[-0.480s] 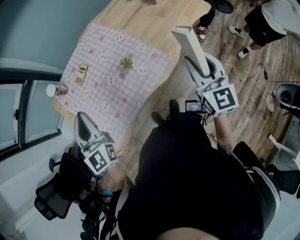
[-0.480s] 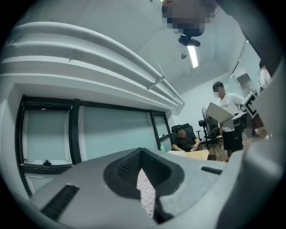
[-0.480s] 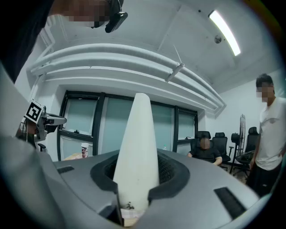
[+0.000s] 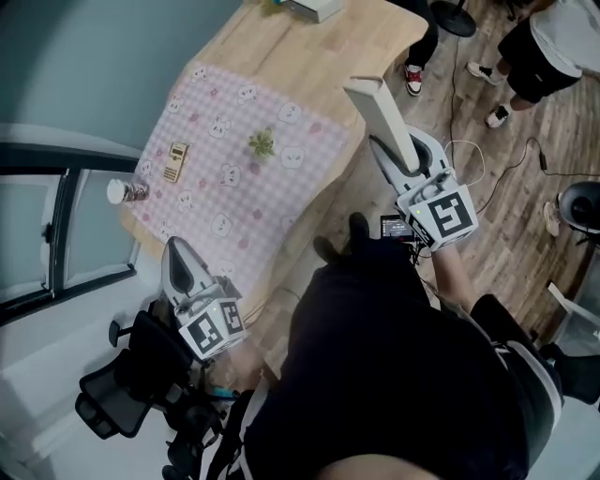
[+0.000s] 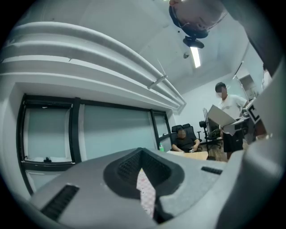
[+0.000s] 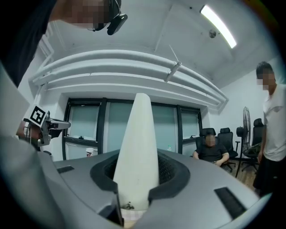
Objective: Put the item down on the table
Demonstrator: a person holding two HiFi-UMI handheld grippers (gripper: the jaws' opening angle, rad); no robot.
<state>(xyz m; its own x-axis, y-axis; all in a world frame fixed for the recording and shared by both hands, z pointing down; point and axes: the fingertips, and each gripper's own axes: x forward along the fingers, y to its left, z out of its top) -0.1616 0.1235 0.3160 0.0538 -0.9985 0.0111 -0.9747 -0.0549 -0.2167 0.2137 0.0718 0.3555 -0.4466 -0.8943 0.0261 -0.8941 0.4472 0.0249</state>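
A: State of the right hand-held gripper [image 4: 394, 150]?

B: Closed on the lower end of a long white bar [image 4: 373, 98], pressed between both pads. Up in the air with it, not set on the tabletop [image 4: 309, 56].

A: Where along the edges?

B: In the head view, right at the tabletop's near long edge, just beyond the corner of the pink checked cloth [image 4: 234, 202]. Hard to tell whether over wood or over the floor [image 4: 506, 197].

A: And the left hand-held gripper [image 4: 175, 248]?

B: All but shut, with only a sliver of cloth showing through the slit. Nothing held. Poised at the cloth's near edge, beside a black office chair [image 4: 117, 389].

A: Anything on the cloth?

B: A small calculator [image 4: 173, 161] toward the left side and a green sprig [image 4: 262, 142] near the middle, well apart from each other. A small white-topped cup [image 4: 122, 192] right at the cloth's left edge, close to the tabletop's rim by the window [image 4: 33, 234].

A: Open room?

B: Bare cloth between the sprig and the near edge, and across the near corner. Bare wood beyond the cloth's far edge, up to a grey box [image 4: 314, 7] at the far end.

A: Around the tabletop?

B: Wooden floor to the right. A standing person [image 4: 544, 42] in a white top and dark shorts, well off toward the far right.
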